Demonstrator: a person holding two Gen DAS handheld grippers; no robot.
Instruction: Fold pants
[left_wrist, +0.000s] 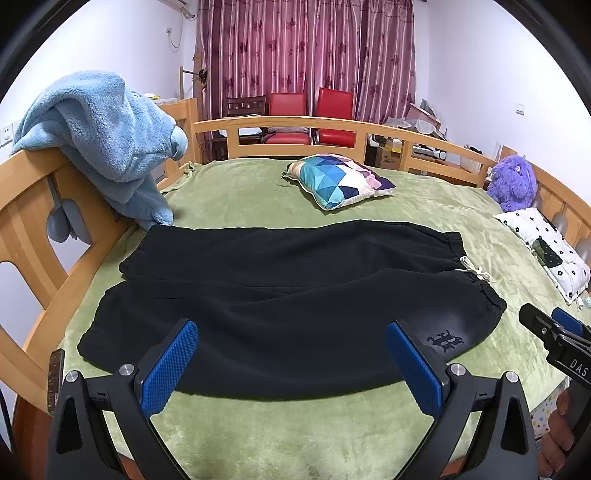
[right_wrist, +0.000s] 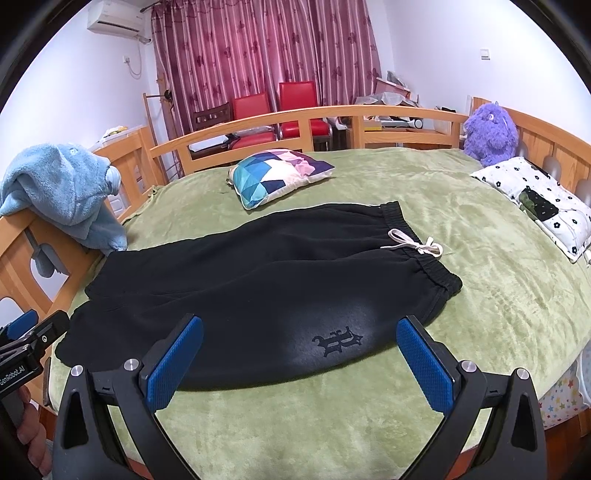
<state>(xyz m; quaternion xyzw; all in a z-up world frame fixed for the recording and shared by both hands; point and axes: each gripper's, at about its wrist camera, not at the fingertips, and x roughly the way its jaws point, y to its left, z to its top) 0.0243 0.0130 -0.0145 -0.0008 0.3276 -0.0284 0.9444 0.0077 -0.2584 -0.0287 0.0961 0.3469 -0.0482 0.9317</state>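
Black pants (left_wrist: 288, 295) lie flat across the green bed cover, legs side by side, waistband with a white drawstring (left_wrist: 476, 271) to the right and leg ends to the left. They also show in the right wrist view (right_wrist: 258, 280), with a dark emblem (right_wrist: 338, 341) near the front edge. My left gripper (left_wrist: 291, 332) is open and empty, above the near leg's front edge. My right gripper (right_wrist: 299, 328) is open and empty, above the near hip by the emblem. Each gripper shows at the edge of the other's view.
The green bed cover (left_wrist: 295, 435) has a wooden rail around it. A blue fleece blanket (left_wrist: 107, 140) hangs on the left rail. A patterned pillow (left_wrist: 340, 181), a purple plush toy (left_wrist: 513, 181) and a white flowered pillow (left_wrist: 546, 247) lie beyond the pants.
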